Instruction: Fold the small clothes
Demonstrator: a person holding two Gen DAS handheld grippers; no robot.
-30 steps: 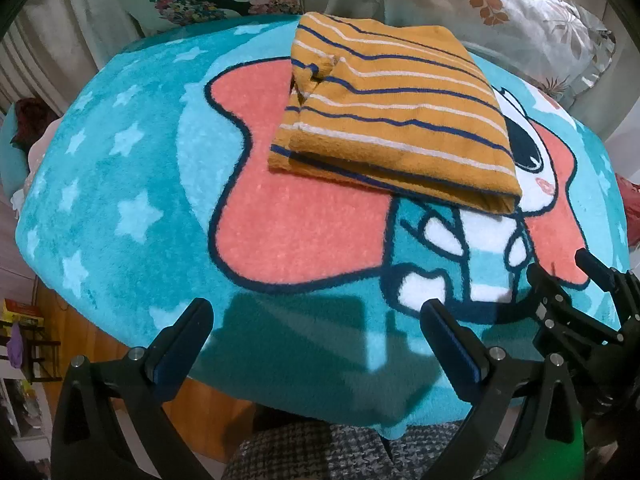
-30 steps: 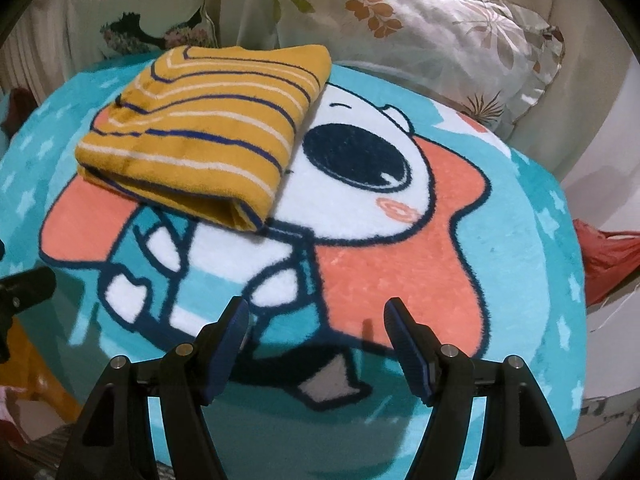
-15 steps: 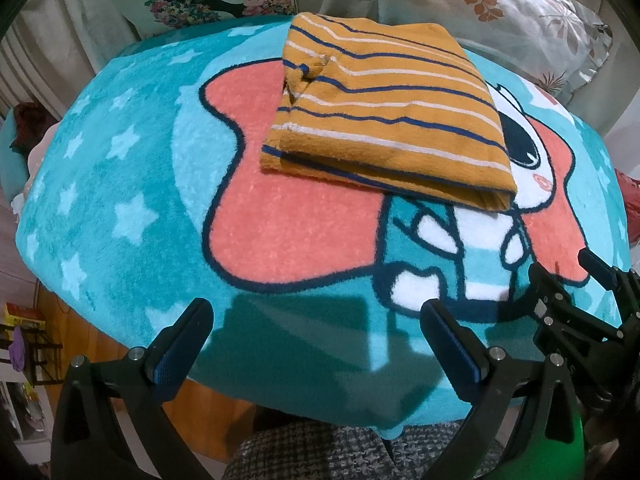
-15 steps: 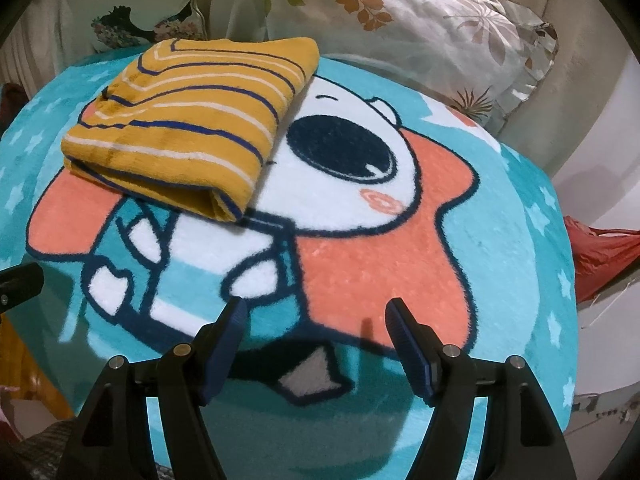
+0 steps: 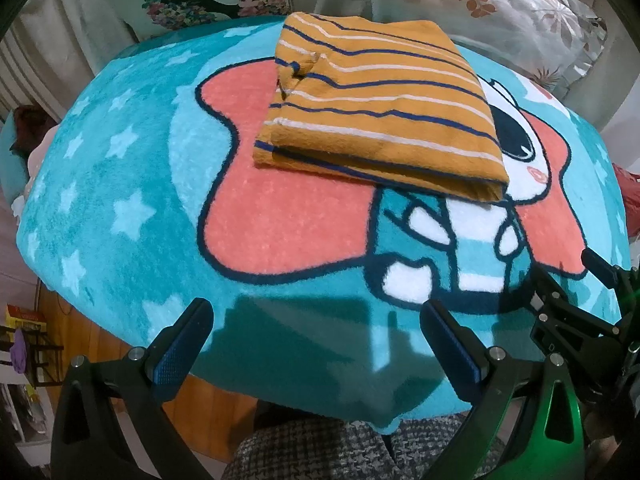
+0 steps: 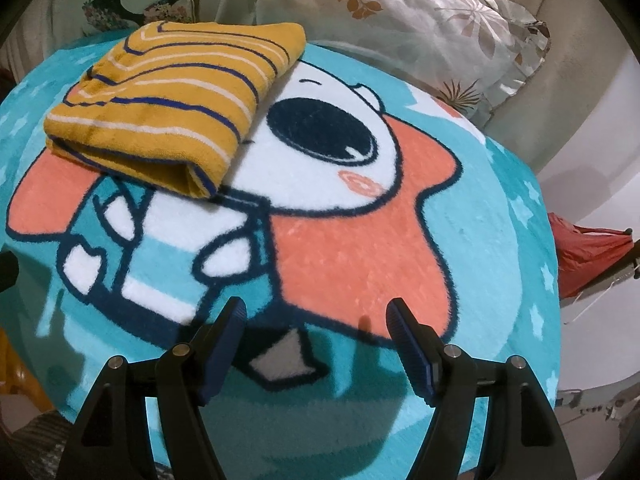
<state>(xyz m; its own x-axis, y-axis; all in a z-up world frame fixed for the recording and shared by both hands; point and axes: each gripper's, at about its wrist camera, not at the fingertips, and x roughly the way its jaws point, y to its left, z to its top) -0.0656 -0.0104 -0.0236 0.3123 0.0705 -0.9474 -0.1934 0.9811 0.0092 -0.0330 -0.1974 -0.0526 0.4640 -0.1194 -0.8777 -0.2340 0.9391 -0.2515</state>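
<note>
Two tools wide open and empty, left tool (image 5: 316,336), right tool (image 6: 316,328), folded striped garment (image 5: 380,120) well ahead on blanket (image 5: 120,184)

So the folded garment (image 5: 380,120) lies on the blanket (image 5: 120,184), toward its far side. Pillows (image 6: 420,28) sit right behind it. Both tools hang over the near edge, left tool (image 5: 316,332) left of the right tool (image 6: 316,332), well apart from the garment.

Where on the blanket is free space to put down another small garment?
Free: the starred strip of the blanket left of the folded striped garment, and the near half before both open grippers. Crowded: the far edge, where the garment meets the pillows.
</note>
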